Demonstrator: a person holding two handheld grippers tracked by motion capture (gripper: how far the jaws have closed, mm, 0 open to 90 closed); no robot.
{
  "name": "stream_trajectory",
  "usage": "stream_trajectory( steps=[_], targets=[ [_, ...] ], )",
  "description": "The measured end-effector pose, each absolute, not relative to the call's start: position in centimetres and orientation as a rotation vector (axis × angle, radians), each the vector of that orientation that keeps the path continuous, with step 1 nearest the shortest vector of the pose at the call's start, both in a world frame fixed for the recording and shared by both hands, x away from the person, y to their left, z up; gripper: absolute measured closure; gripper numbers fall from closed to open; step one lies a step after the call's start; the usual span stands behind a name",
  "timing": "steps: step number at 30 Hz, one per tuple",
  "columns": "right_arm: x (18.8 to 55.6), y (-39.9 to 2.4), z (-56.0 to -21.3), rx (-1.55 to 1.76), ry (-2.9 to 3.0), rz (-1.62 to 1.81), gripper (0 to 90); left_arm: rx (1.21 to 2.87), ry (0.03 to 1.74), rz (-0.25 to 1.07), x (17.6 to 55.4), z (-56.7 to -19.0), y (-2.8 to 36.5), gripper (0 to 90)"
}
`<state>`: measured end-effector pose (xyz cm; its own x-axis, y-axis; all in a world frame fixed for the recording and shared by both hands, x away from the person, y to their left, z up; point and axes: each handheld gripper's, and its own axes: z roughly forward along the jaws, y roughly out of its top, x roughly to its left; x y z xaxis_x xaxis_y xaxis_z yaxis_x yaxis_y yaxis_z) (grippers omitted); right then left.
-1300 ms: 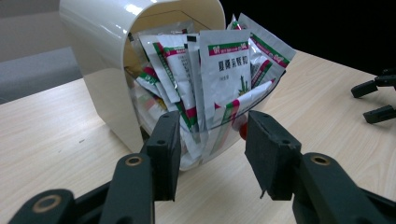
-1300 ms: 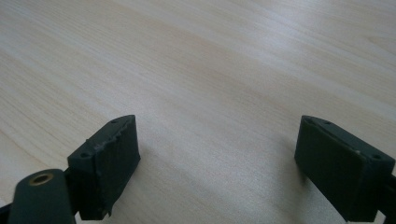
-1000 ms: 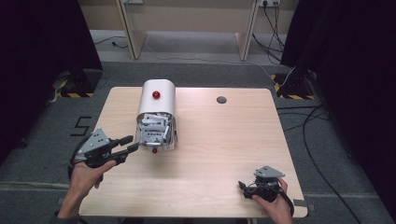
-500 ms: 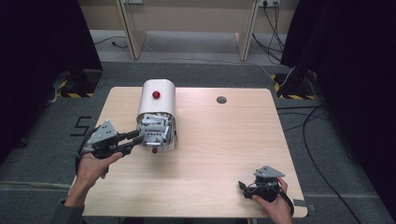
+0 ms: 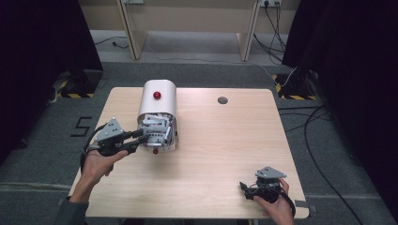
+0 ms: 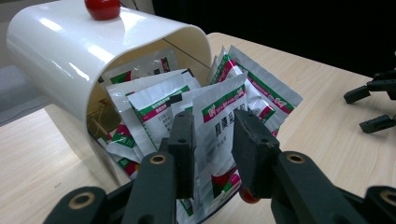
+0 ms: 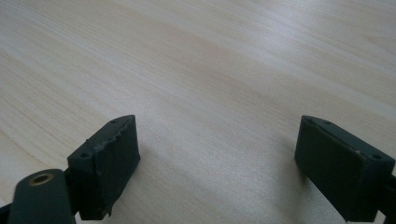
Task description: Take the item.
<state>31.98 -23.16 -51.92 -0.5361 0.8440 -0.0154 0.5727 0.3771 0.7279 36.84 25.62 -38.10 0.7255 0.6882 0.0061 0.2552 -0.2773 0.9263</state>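
Table (image 5: 220, 154): light wood-grain top, smooth, matt with faint sheen, fine streaks clear in the right gripper view; small dark round plug (image 5: 222, 100) toward upper middle of the high view. White arched container (image 6: 70, 51): hard plastic, very glossy, strong light reflections in upper left of the left gripper view. Red knob (image 6: 102, 7) on top: shiny, smooth. Sachets (image 6: 219, 126) inside: silvery foil-like film, slightly crinkled, semi-gloss, printed green and red bands. Left gripper (image 6: 212, 149): black matt plastic jaws, brass-looking rivets. Right gripper (image 7: 219, 172): same matt black pads, slightly rough edges. Floor (image 5: 42, 140): grey, dull, carpet-like.
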Motion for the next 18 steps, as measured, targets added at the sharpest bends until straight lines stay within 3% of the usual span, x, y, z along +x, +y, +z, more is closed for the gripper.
stream_trajectory(
  steps=[18],
  targets=[
    [32.0,-23.2,-51.9,1.230,2.257,0.963,14.5,1.904,0.718,0.463,38.0,-38.6,24.8,69.4]
  ],
)
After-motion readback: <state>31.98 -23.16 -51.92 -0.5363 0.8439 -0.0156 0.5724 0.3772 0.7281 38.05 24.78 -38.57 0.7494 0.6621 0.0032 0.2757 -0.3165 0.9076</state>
